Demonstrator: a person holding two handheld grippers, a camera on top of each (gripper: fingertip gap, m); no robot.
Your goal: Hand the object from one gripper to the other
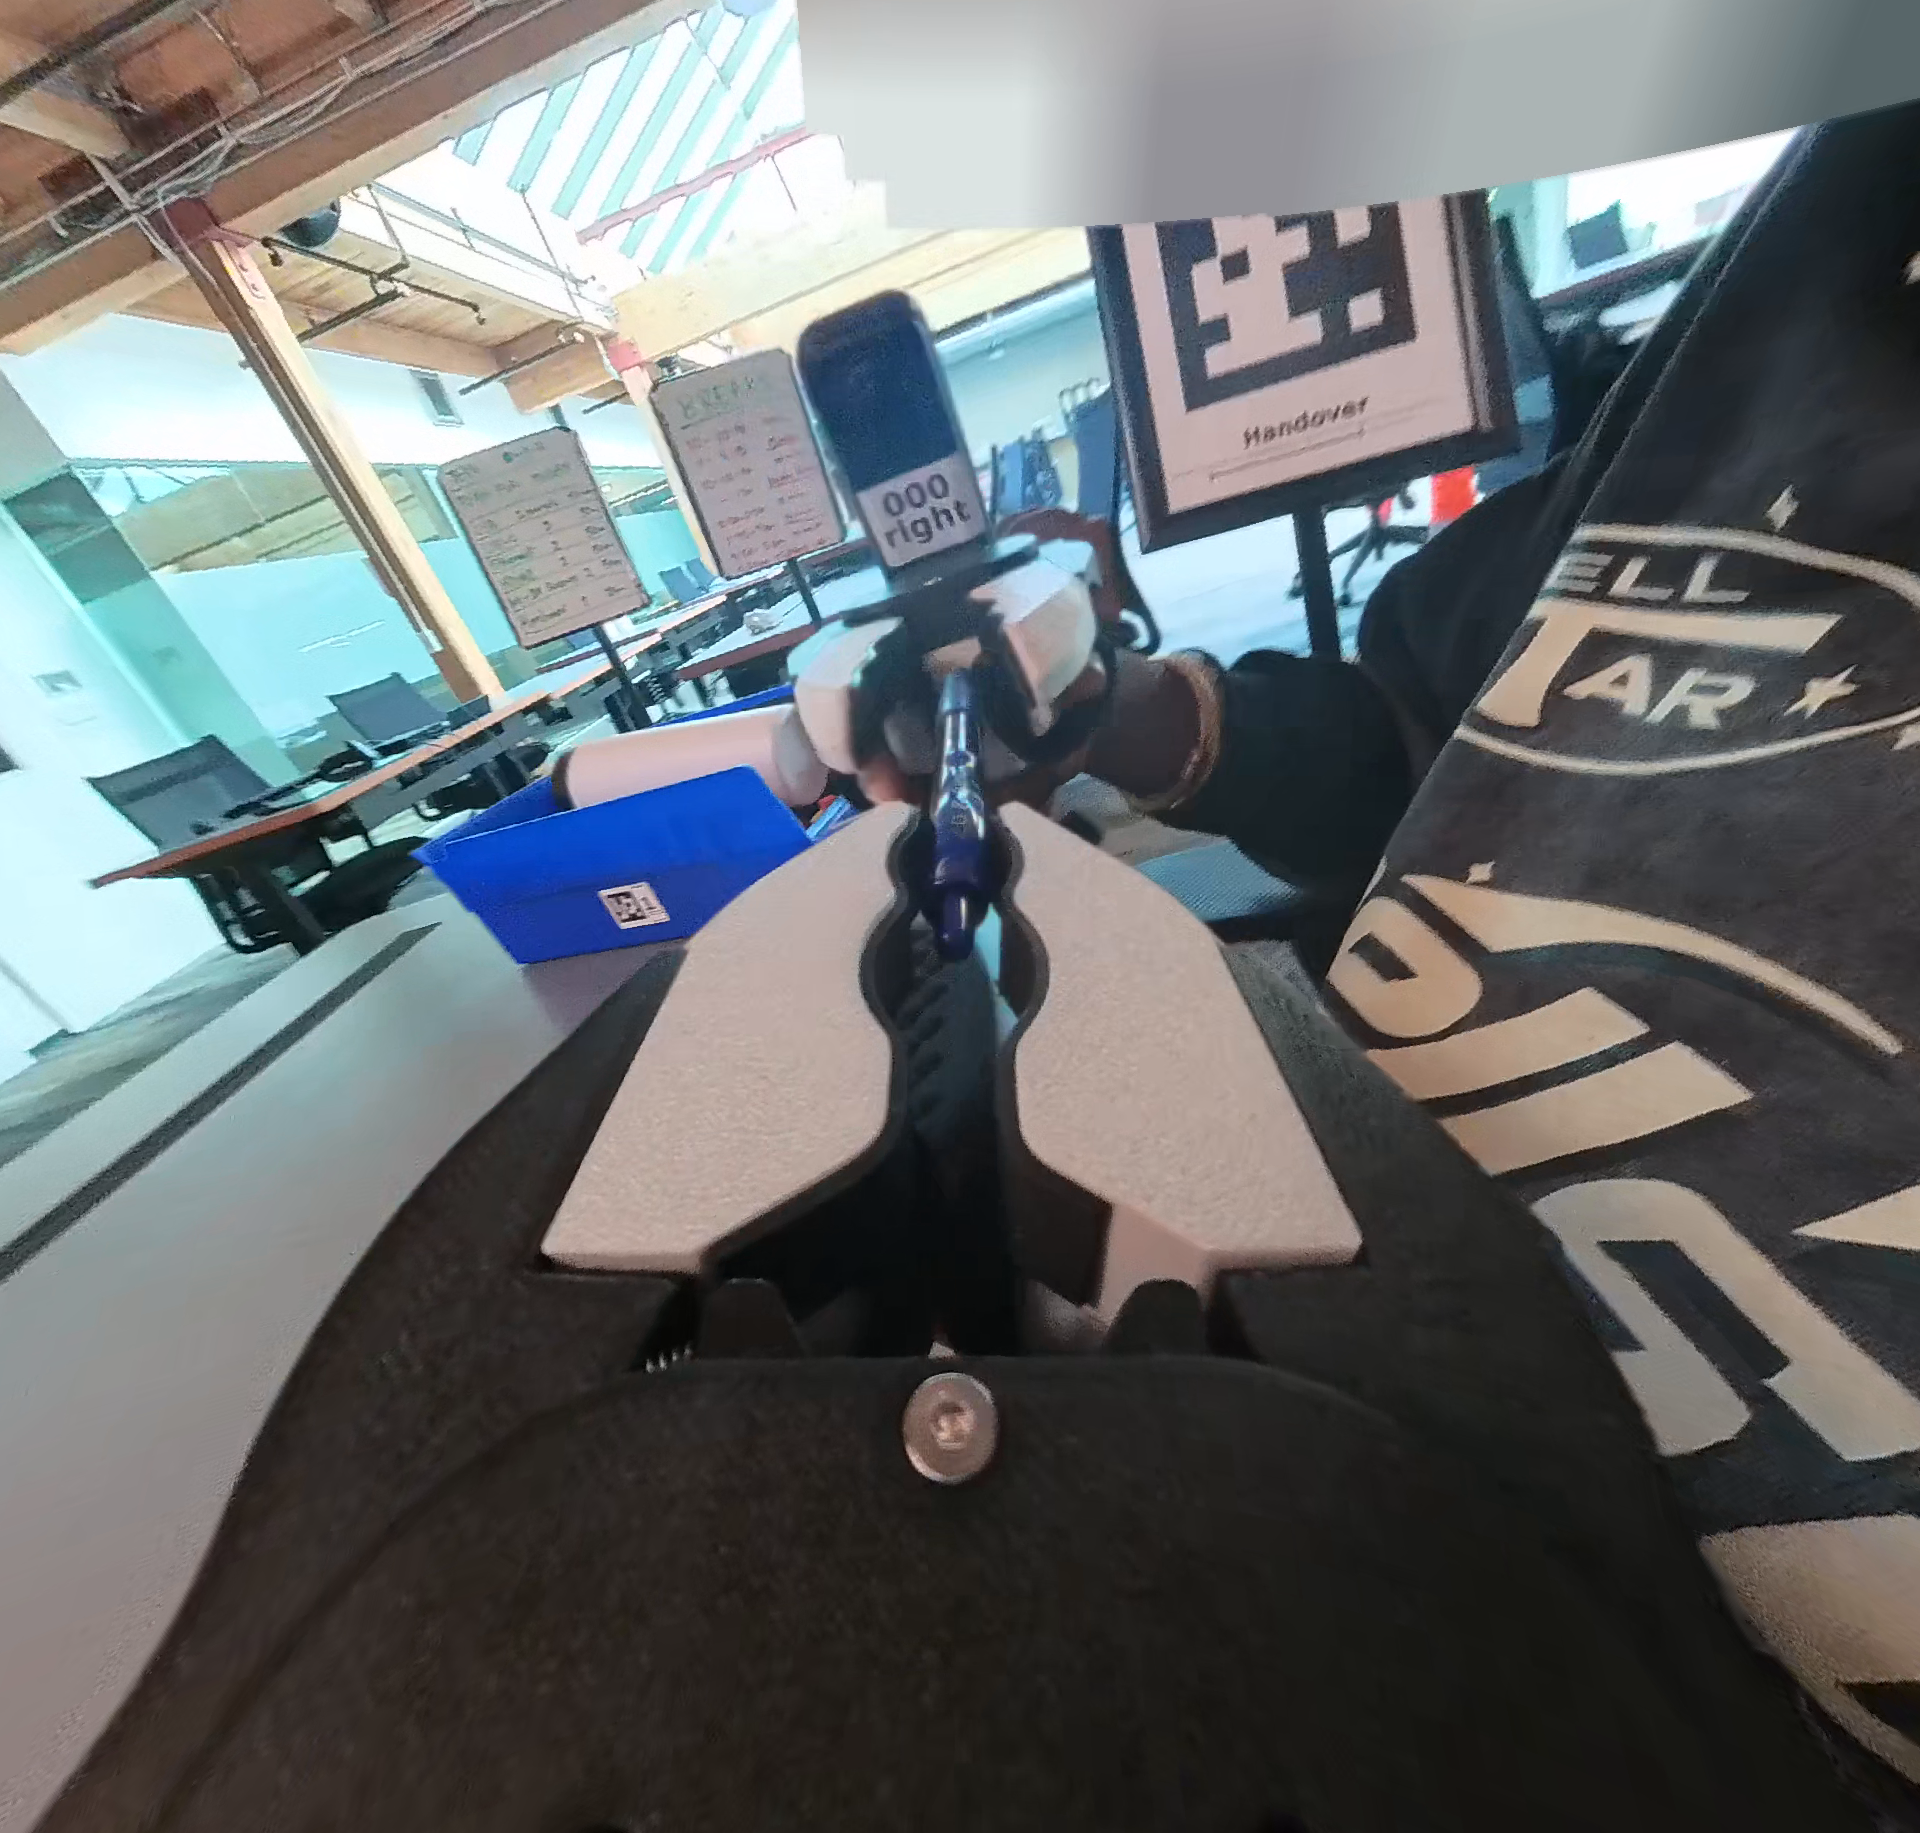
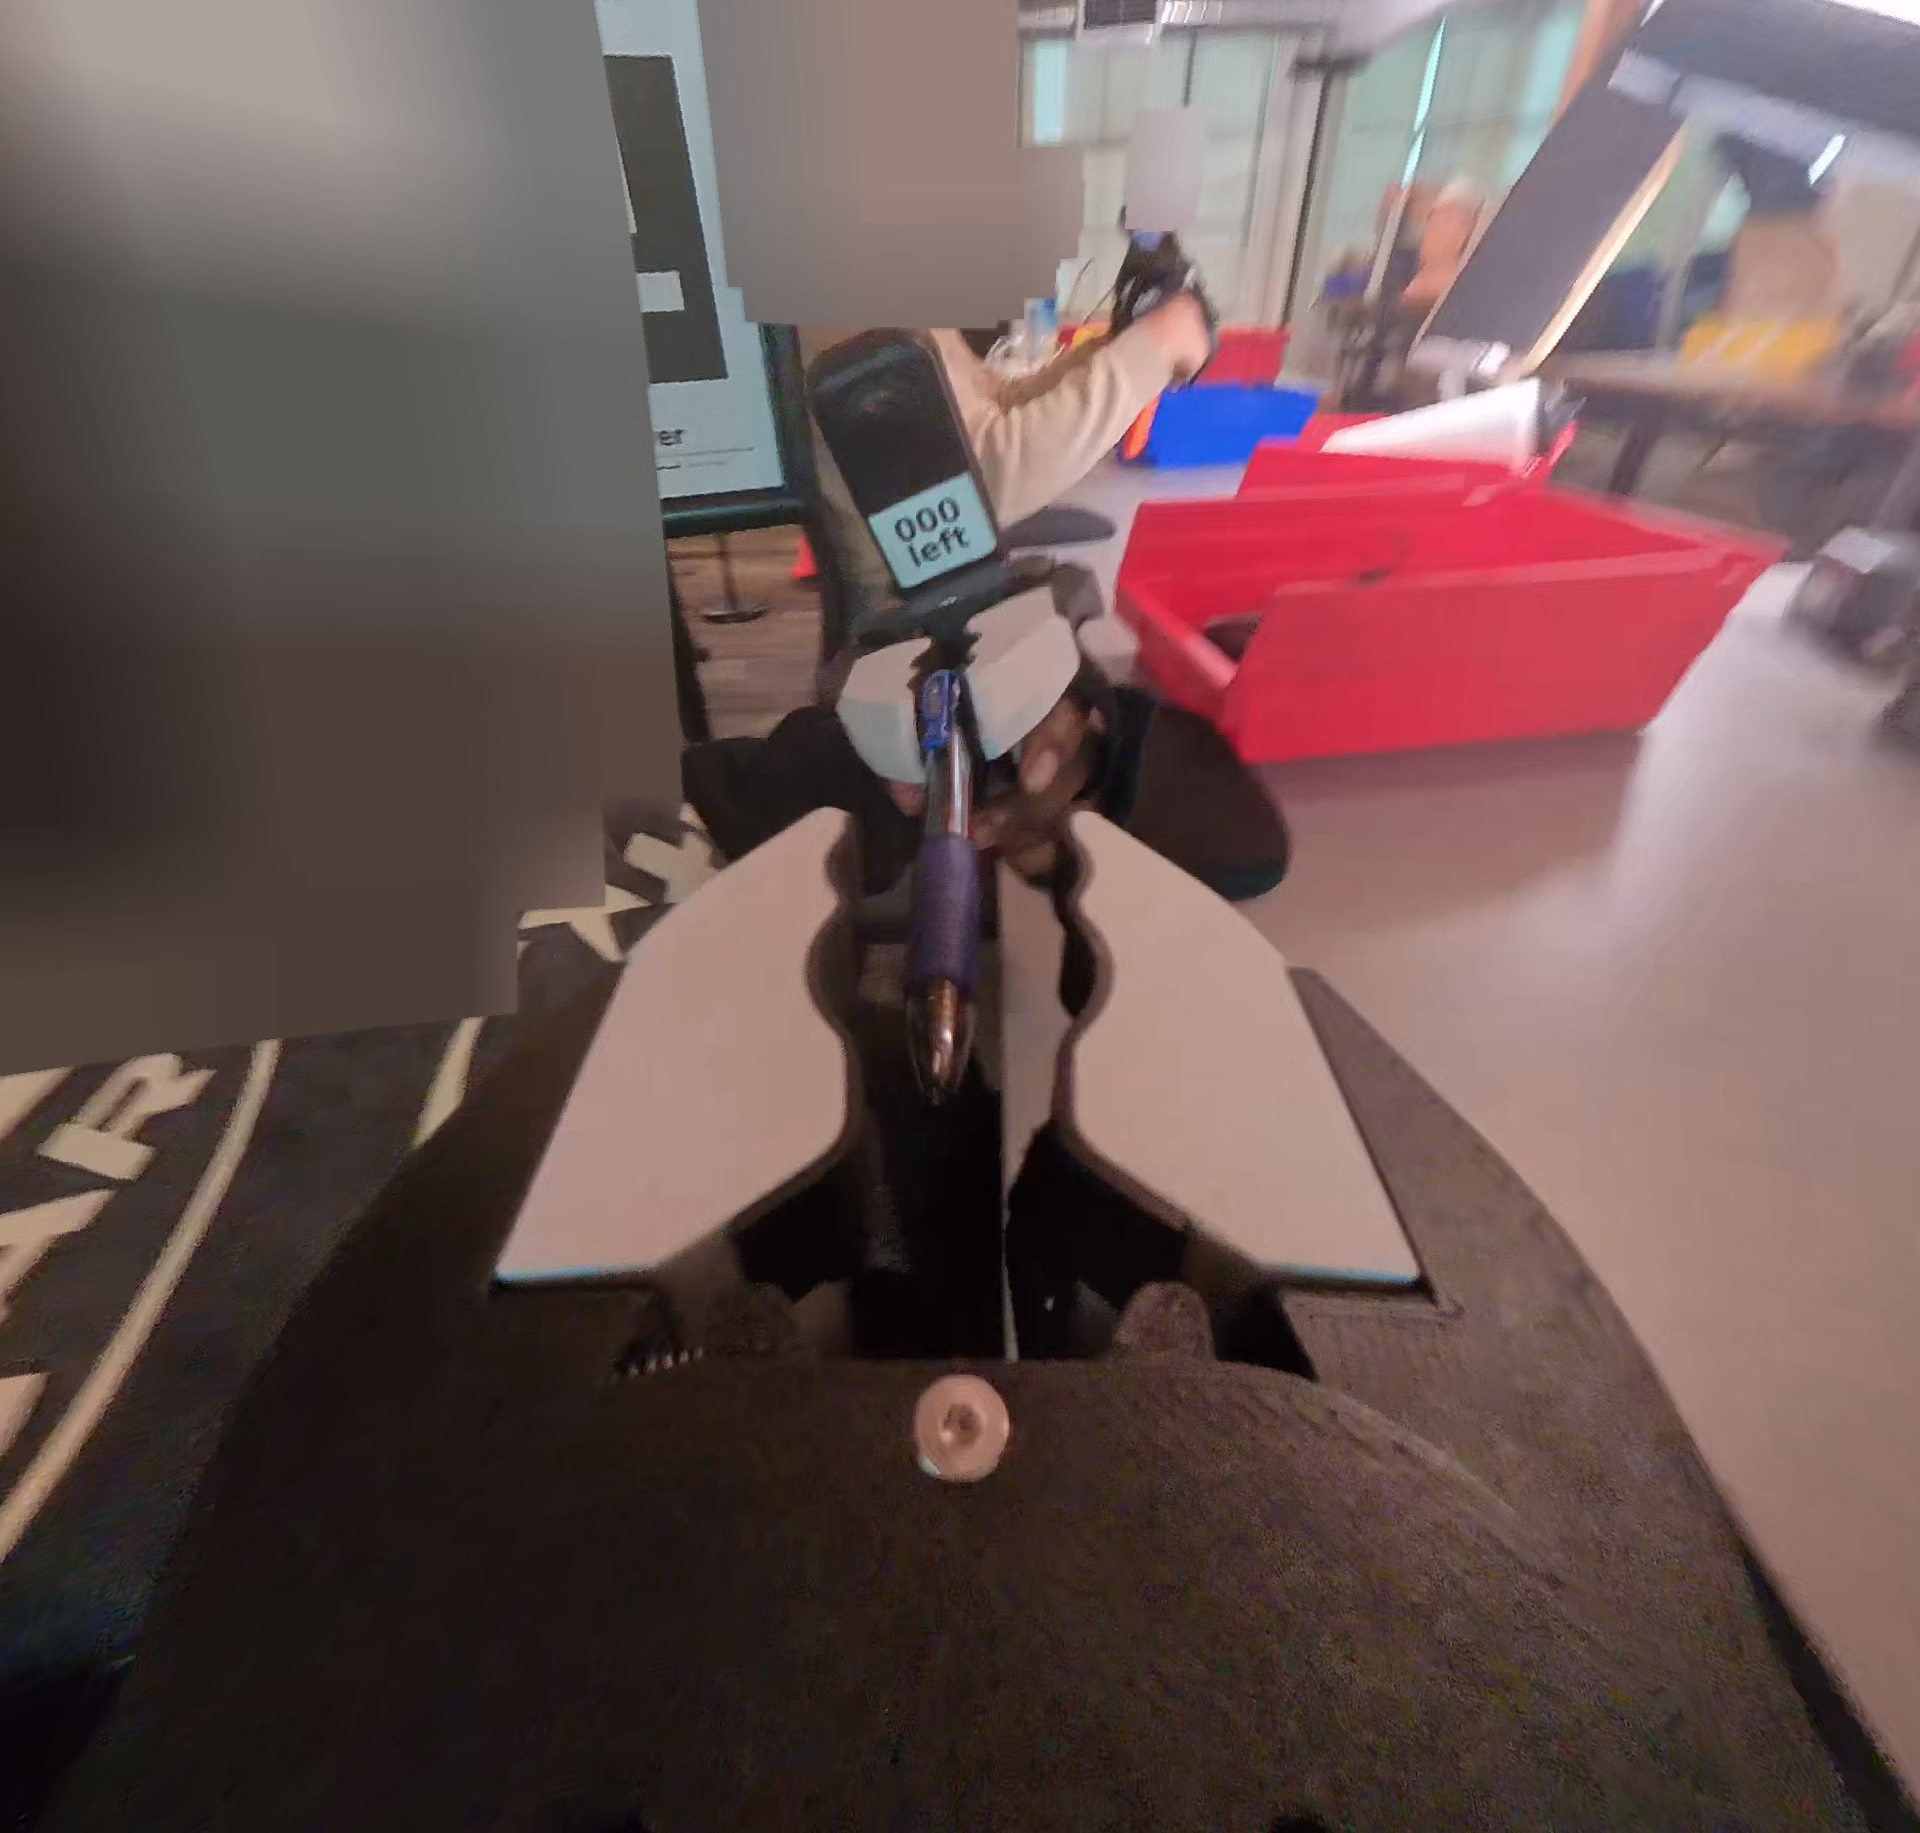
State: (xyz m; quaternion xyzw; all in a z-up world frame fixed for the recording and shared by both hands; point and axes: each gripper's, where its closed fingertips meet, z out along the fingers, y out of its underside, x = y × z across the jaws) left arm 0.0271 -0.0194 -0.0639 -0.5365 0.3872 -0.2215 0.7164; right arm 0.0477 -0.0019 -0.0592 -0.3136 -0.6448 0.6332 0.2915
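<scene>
Nearest the lens in the left wrist view, the left gripper [image 1: 951, 838] is seen with its grey fingers [image 1: 769, 1056] drawn narrowly together near the tips, clenched on the clip end of a blue plastic ballpoint pen with a rubber grip [image 1: 958, 827]. The pen runs straight out between the tips toward the right gripper [image 1: 940, 677], which faces back from beyond.

In the right wrist view, the right gripper [image 2: 961, 848] is shown with its grey fingers [image 2: 707, 1087] spread apart. The pen [image 2: 945, 910] lies in the gap between them, its metal point aimed at the camera, close beside the right-hand finger; contact there cannot be made out. The pen's far end is held in the left gripper [image 2: 951, 708].

A blue plastic bin [image 1: 613, 864] sits left of the left fingers. A red plastic bin [image 2: 1434, 609], partly blurred, lies right of the right fingers. Both grippers' handles are hidden by their bodies.
</scene>
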